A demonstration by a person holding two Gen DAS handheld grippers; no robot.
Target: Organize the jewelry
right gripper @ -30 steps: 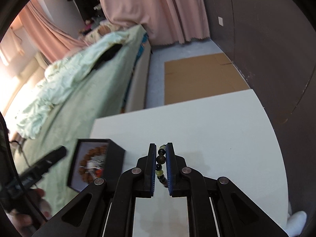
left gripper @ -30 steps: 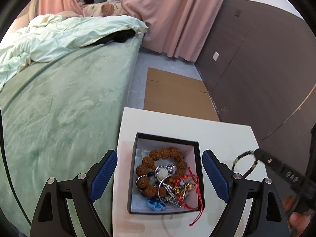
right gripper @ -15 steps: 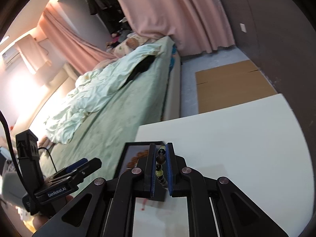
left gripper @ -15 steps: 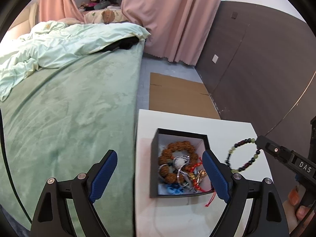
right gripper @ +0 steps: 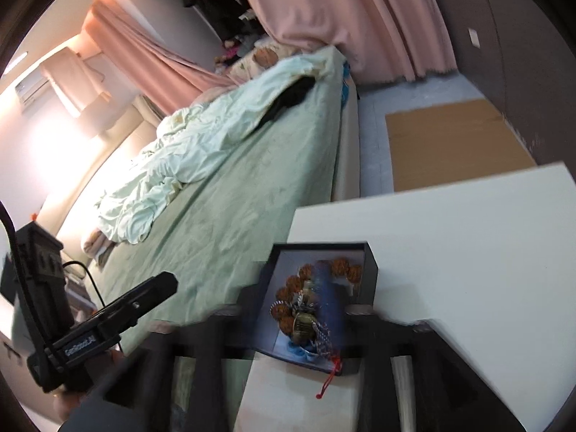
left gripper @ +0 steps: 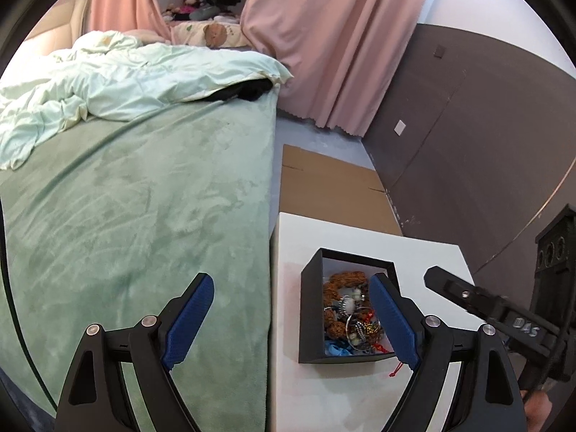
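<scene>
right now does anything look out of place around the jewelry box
Yes: a red cord with a tassel hangs over the near wall of the black box onto the white table, while the other jewelry lies tangled inside.

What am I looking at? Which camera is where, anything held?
No robot: a person carries a two-finger tool in each hand, each with a fisheye camera looking along its fingers; one picture per tool. The white table holds an open black square box of tangled jewelry, including a brown bead bracelet and a red cord. The left tool is open and empty. The right tool has just been opening its jaws near the box; that view is blurred, nothing visibly gripped.
</scene>
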